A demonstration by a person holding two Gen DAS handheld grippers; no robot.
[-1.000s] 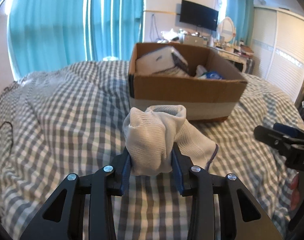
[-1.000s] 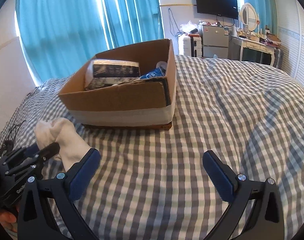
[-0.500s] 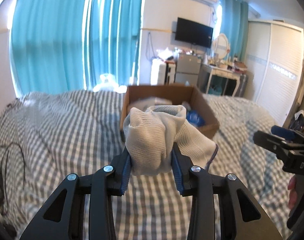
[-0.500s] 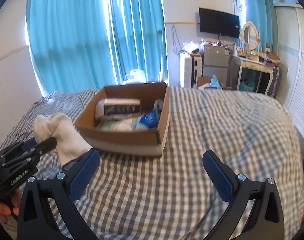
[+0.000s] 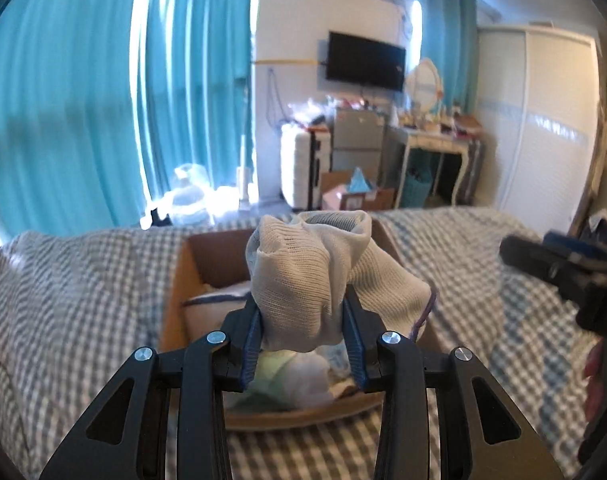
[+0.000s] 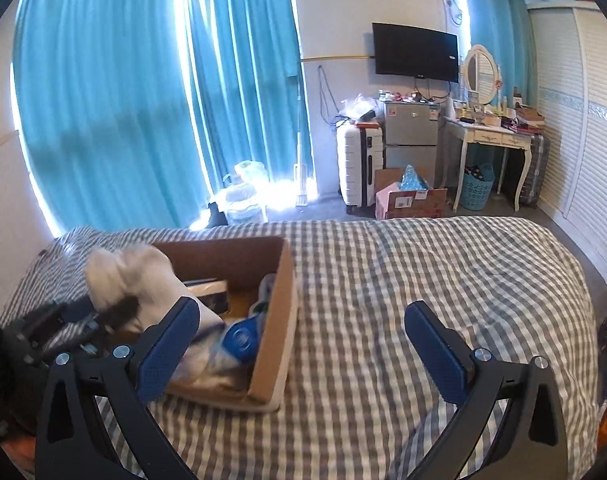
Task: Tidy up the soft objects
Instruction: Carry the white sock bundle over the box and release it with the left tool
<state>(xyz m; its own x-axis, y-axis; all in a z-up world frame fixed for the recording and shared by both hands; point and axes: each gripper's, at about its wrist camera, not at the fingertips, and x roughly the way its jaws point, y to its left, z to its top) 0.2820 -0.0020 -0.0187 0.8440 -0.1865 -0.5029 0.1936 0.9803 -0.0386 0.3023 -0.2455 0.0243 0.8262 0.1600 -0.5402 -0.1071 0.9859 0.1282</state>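
Note:
My left gripper (image 5: 303,340) is shut on a rolled white sock (image 5: 311,276) and holds it above the open cardboard box (image 5: 183,276) on the bed. The sock (image 6: 139,280) also shows in the right wrist view, blurred, over the box (image 6: 281,320). The box holds soft white items and a blue package (image 6: 239,340). My right gripper (image 6: 303,348) is open and empty, above the bed just right of the box; it shows at the right edge of the left wrist view (image 5: 563,268).
The grey-and-white checked bedspread (image 6: 443,272) covers the bed. Beyond its far edge stand teal curtains (image 6: 123,100), a white suitcase (image 6: 359,164), a small fridge (image 6: 411,132), a dressing table (image 6: 491,136) and a wardrobe (image 6: 583,120).
My left gripper has risen and moved forward with the sock, from low in front of the box to above its opening. The right gripper has also risen and stays open.

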